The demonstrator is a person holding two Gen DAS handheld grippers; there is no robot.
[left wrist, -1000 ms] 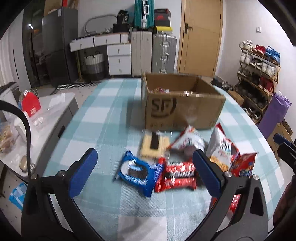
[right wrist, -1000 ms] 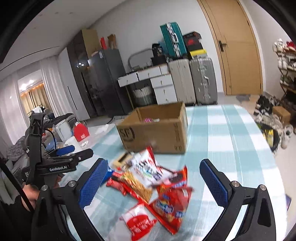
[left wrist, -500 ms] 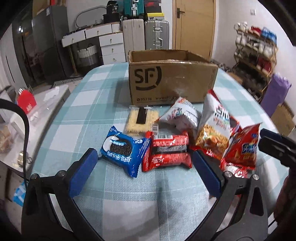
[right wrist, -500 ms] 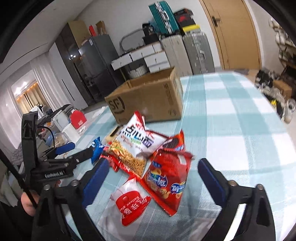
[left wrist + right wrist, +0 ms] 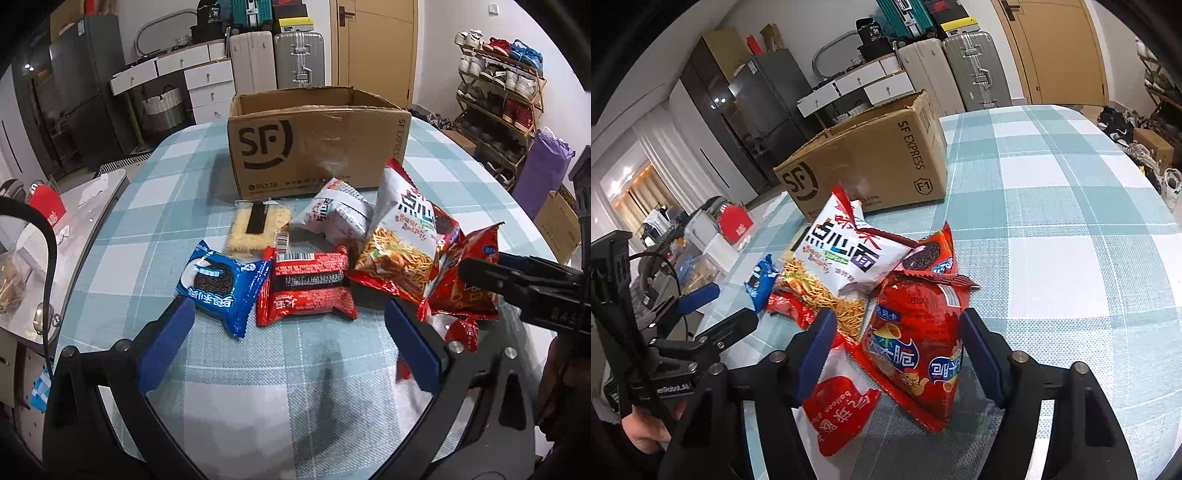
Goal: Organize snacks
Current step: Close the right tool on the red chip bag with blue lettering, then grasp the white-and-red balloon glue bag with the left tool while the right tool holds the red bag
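Straddling the red chip bag [image 5: 916, 350], the right tool [image 5: 897, 347] is sitting wide open w/ 1 finger on each side, nothing gripped yet. Bag is lying near the tabletop [image 5: 1071, 236] edge closest to the person, partly overlapping the white noodle bag [image 5: 846, 254]. Left tool [image 5: 288, 345] is also gaping, empty, hovering by the blue cookie pack [image 5: 218, 286] & red wafer pack [image 5: 308, 288]. Probably best: pinching the crimped edge or mid-bag lightly, avoiding crushing chips, lifting clear of neighbours, then heading to the SF box [image 5: 871, 162] toward the far edge.
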